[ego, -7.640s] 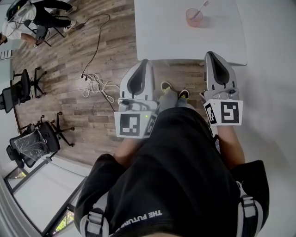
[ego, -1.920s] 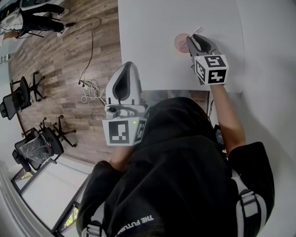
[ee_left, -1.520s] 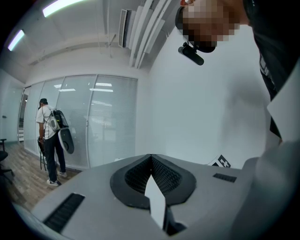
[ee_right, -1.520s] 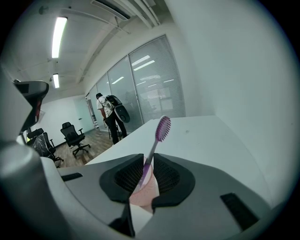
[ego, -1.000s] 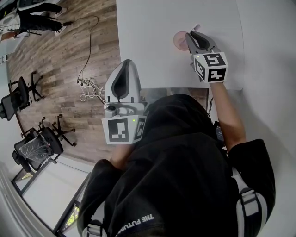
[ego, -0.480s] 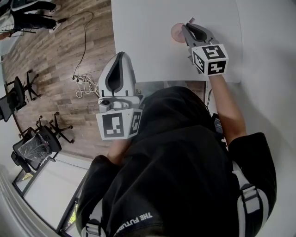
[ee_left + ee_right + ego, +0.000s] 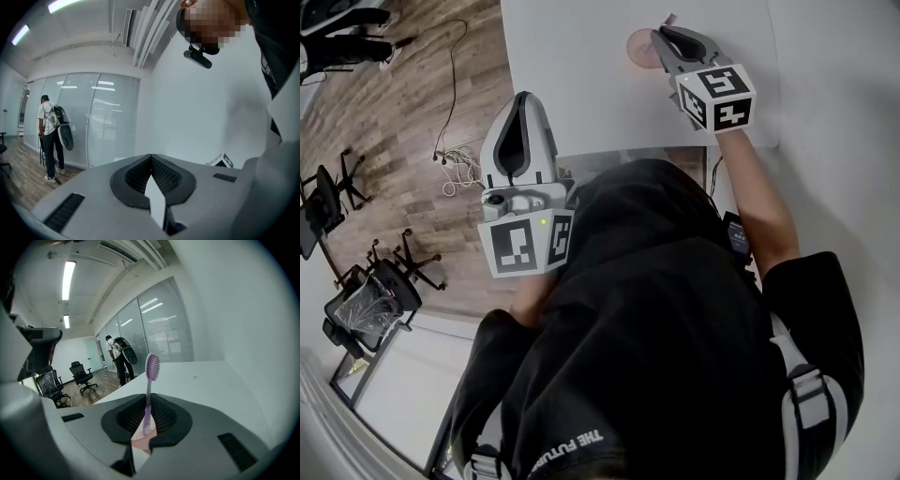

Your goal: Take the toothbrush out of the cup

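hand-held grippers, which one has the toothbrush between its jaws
The right hand-held gripper: its jaws grip the purple toothbrush over the pink cup. The left hand-held gripper is shut on nothing.

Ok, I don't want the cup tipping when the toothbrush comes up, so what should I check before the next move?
1. Right claw shut on the toothbrush handle: ok.
2. Toothbrush close to upright, bristles up: ok.
3. Cup standing on the table under the right claw: ok.
4. Handle's lower end clear of the cup's rim: cannot tell, the claw hides it.
5. Left claw shut, empty and away from the cup: ok.
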The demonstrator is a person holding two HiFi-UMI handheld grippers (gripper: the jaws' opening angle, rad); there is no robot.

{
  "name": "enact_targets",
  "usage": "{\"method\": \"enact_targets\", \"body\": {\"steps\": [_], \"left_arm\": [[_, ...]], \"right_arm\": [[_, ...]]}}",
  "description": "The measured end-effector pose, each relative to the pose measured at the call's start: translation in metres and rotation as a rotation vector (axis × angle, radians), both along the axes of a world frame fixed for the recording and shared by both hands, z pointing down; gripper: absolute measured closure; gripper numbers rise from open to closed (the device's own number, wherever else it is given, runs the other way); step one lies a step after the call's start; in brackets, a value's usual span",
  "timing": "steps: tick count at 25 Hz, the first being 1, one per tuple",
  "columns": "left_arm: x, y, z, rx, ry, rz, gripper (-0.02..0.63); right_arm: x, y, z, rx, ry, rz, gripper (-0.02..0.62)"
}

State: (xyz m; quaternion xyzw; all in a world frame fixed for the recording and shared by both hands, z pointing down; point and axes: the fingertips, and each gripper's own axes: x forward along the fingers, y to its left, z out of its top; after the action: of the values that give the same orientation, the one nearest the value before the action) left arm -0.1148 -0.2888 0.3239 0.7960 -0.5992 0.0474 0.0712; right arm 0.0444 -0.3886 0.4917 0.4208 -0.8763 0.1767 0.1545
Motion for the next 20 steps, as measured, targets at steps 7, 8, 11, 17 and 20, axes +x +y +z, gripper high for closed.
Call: {"method": "enact_targets", "body": {"steps": [7, 8, 11, 17, 20], "left_arm": [[0.0, 0.0, 0.001, 0.004, 0.004, 0.002, 0.588], [0.0, 0.0, 0.001, 0.005, 0.005, 0.001, 0.588], [0.001, 0.0, 0.002, 0.005, 0.006, 0.005, 0.588], [-0.004, -0.006, 0.009, 0.011, 0.01, 0.004, 0.588], [-0.002, -0.003, 0.011, 0.016, 0.01, 0.007, 0.588]], "right_arm": [[-0.002, 0.001, -0.004, 0.006, 0.004, -0.019, 0.548], [-0.002, 0.0, -0.005, 0.009, 0.004, -0.021, 0.548], [-0.003, -0.001, -0.007, 0.014, 0.006, -0.024, 0.548], [-0.008, -0.007, -0.002, 0.02, 0.01, -0.03, 0.548], [-0.006, -0.005, -0.006, 0.03, 0.009, -0.03, 0.548]]}}
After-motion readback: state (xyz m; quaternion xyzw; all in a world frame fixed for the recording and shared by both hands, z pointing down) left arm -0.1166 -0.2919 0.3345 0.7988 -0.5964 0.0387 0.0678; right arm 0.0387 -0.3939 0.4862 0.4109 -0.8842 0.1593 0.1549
